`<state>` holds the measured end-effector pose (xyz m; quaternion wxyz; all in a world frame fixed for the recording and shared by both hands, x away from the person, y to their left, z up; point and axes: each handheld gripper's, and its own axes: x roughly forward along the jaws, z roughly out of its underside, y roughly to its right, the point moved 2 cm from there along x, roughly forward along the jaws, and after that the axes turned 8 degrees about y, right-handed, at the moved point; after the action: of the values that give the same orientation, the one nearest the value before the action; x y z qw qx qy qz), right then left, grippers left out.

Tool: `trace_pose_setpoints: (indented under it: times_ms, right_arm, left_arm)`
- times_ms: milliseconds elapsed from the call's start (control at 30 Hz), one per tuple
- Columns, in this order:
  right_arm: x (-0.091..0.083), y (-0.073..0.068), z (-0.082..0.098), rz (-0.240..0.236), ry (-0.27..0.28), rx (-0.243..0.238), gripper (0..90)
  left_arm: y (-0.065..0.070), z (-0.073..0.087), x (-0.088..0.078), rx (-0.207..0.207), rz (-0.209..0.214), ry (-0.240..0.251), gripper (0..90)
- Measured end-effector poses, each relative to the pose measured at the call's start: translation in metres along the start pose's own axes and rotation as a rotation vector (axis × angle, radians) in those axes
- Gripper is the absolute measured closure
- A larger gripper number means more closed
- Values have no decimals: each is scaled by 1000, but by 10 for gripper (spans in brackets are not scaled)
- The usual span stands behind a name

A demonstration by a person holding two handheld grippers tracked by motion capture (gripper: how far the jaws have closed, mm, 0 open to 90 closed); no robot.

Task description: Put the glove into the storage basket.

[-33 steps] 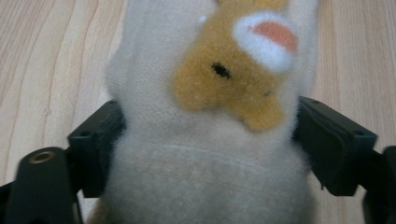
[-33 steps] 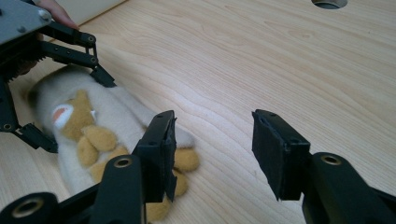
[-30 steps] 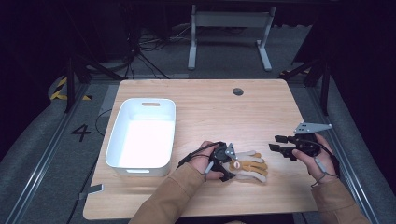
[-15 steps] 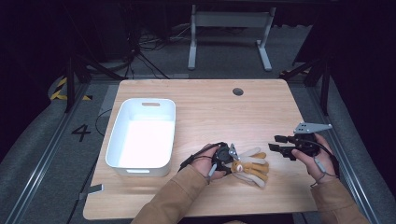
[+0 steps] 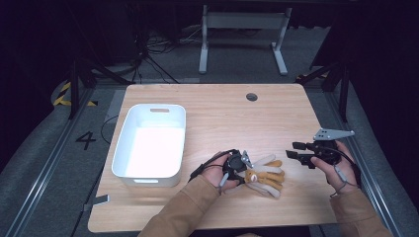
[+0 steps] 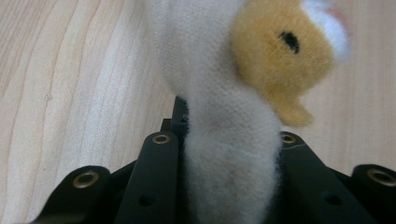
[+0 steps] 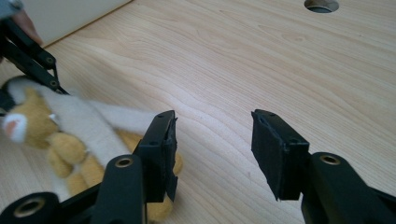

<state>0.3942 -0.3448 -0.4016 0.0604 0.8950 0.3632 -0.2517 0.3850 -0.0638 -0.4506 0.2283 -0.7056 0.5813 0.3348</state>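
Left gripper [image 5: 243,168]: jaws just closed, now pinched on a cream limb of the plush toy [image 5: 264,177], fur bulging between the pads in the left gripper view [image 6: 231,154]. Orange head just ahead of the jaws and a little to one side. Toy lying flat on the table [image 5: 217,106], stretched away from the left gripper toward the right one.

Right gripper [image 5: 300,155]: jaws wide, nothing between them, toy just off its left jaw [image 7: 70,135].

White bin [image 5: 150,143] beyond the left gripper's far side, apart from the toy.

Likely light, soft, floppy; no risk of breaking. Held by one limb, probably dangles and swings when lifted. Firmer hold likely at the body, thicker stuffing there.
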Motion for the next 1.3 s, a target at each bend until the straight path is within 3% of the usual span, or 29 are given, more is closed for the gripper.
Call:
trace_pose_setpoints:
  times_ms: [300, 767, 1300]
  right_arm:
    - [1, 4, 3, 10, -7, 17, 507]
    - [3, 11, 7, 17, -19, 32, 506]
    - [10, 18, 11, 28, -43, 42, 506]
  left_arm:
    - [1, -6, -18, -33, 1, 29, 738]
    - [-8, -5, -38, -121, -6, 41, 738]
    - [-18, -12, -55, -187, -44, 81, 736]
